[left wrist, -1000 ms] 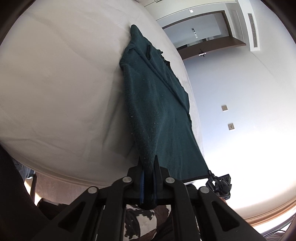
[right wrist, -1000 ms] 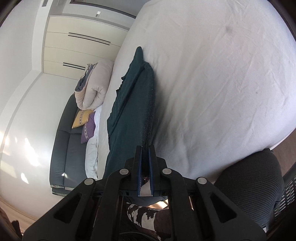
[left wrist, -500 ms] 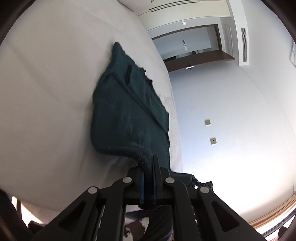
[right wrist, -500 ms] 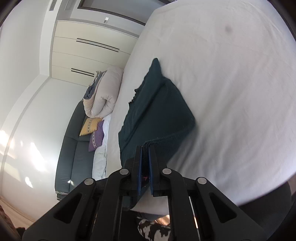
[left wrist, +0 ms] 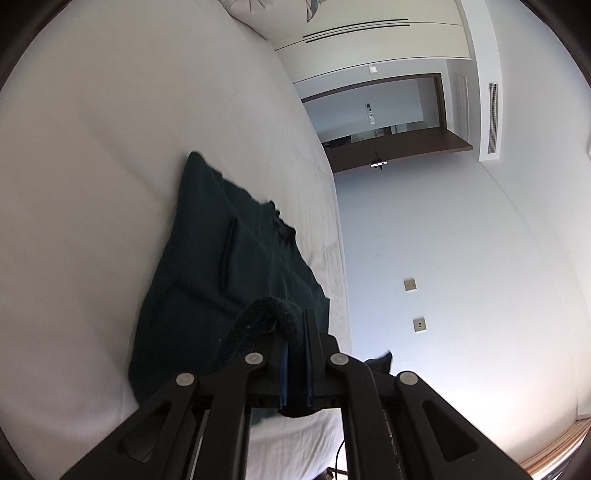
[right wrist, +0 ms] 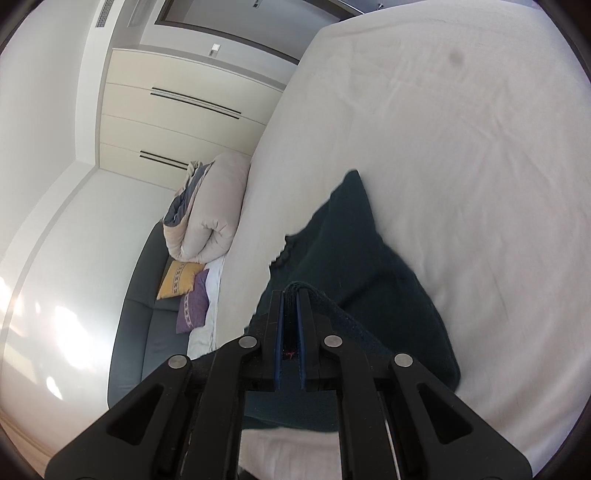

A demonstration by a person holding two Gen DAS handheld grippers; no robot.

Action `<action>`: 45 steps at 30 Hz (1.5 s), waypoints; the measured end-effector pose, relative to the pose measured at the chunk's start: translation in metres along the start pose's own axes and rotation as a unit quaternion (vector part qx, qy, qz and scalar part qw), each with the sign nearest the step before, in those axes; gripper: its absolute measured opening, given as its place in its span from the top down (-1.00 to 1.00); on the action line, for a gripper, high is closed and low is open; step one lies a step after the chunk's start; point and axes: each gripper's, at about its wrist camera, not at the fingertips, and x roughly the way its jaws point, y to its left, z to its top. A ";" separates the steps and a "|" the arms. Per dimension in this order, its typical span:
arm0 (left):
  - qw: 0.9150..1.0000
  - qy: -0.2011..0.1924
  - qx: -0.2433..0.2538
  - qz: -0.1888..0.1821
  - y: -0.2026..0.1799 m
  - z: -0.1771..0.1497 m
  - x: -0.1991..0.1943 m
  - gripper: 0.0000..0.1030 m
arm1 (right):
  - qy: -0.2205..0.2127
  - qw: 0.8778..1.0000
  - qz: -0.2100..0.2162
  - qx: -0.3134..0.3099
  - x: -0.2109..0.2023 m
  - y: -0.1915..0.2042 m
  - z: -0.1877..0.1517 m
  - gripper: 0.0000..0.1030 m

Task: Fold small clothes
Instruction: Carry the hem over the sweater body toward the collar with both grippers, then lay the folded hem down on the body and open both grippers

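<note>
Rolled duvet (right wrist: 212,210), cushions on grey sofa (right wrist: 147,332).

Near hem carried up the bed over the garment

The dark green garment (left wrist: 229,280), 1 second ago stretched long from the bed (left wrist: 92,166) edge, is now doubled: the left tongs (left wrist: 295,332) and right tongs (right wrist: 290,314) have carried its near hem up the bed, over the lower half, and the fold bulges near the bed edge.

We cannot see the dark green garment's (left wrist: 236,273) near hem behind the gripper frames, and the rolled duvet (left wrist: 266,11) is cut off at the far edge.
</note>
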 end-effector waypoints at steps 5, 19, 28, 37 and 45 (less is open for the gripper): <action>1.000 0.000 0.001 0.014 0.000 0.047 0.038 0.89 | -0.002 1.000 -0.017 0.002 0.063 0.007 0.045 0.89; 0.993 -0.043 -0.097 0.045 0.065 0.117 0.096 -0.21 | -0.039 0.990 -0.122 0.062 0.185 -0.047 0.131 0.58; 0.996 -0.041 -0.046 0.064 0.053 0.082 0.076 -0.29 | -0.023 0.990 -0.133 -0.034 0.196 -0.017 0.123 -0.92; 0.980 -0.033 0.107 0.165 0.022 0.041 0.084 -0.29 | -0.022 0.978 -0.172 -0.112 0.166 -0.003 0.076 -0.92; 0.955 -0.027 0.195 0.223 0.012 0.005 0.086 0.26 | -0.029 0.966 -0.206 -0.152 0.128 -0.010 0.028 -0.92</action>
